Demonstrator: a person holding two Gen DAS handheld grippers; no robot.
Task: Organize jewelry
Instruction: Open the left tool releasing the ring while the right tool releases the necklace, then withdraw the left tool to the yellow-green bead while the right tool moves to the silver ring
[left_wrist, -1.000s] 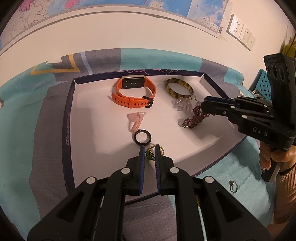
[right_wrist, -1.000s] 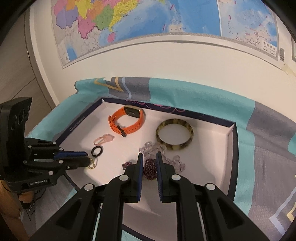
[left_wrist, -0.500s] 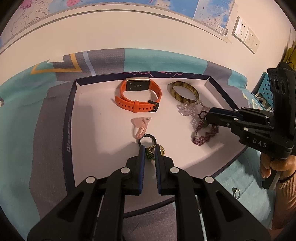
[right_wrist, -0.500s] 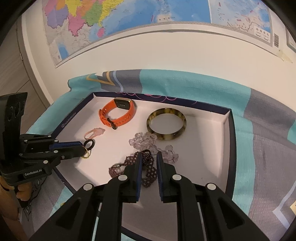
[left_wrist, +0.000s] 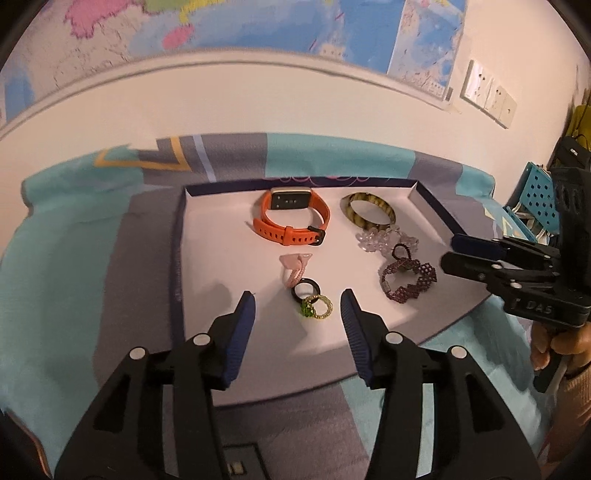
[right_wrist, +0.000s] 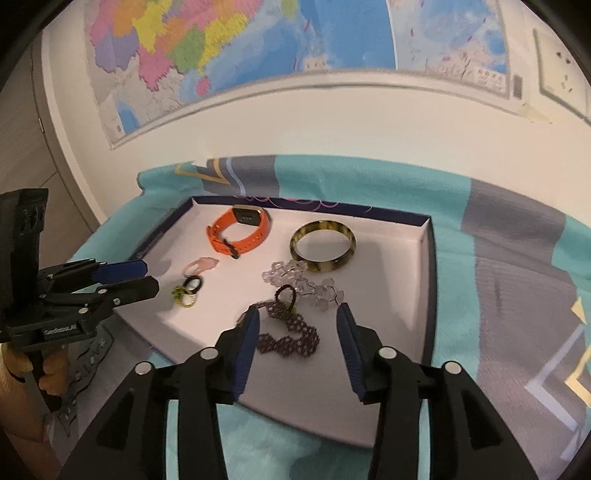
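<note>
A white tray (left_wrist: 179, 266) with a dark blue rim holds an orange watch (left_wrist: 291, 232), a tortoiseshell bangle (left_wrist: 369, 222), a clear bead bracelet (left_wrist: 373, 238), a pink ring (left_wrist: 295, 267) and a black ring (left_wrist: 294, 293). A green-and-yellow beaded ring (left_wrist: 314, 310) lies on the tray just ahead of my left gripper (left_wrist: 298, 295), whose jaws are opening and touch nothing. The purple beaded bracelet (right_wrist: 291, 341) lies flat between the fingers of my right gripper (right_wrist: 298, 309). Its jaws are opening too, and the pads stand off the beads.
The tray rests on a teal and grey cloth (right_wrist: 498, 258) against a wall with a map (right_wrist: 258, 48) and sockets (left_wrist: 487, 98). A blue perforated basket (left_wrist: 535, 192) stands at the far right. A person's hand (left_wrist: 554, 343) holds the right gripper's handle.
Both grippers went from shut to open. The left let go of the beaded ring, the right of the purple bracelet, which now lies on the tray. Both drew back a little.
</note>
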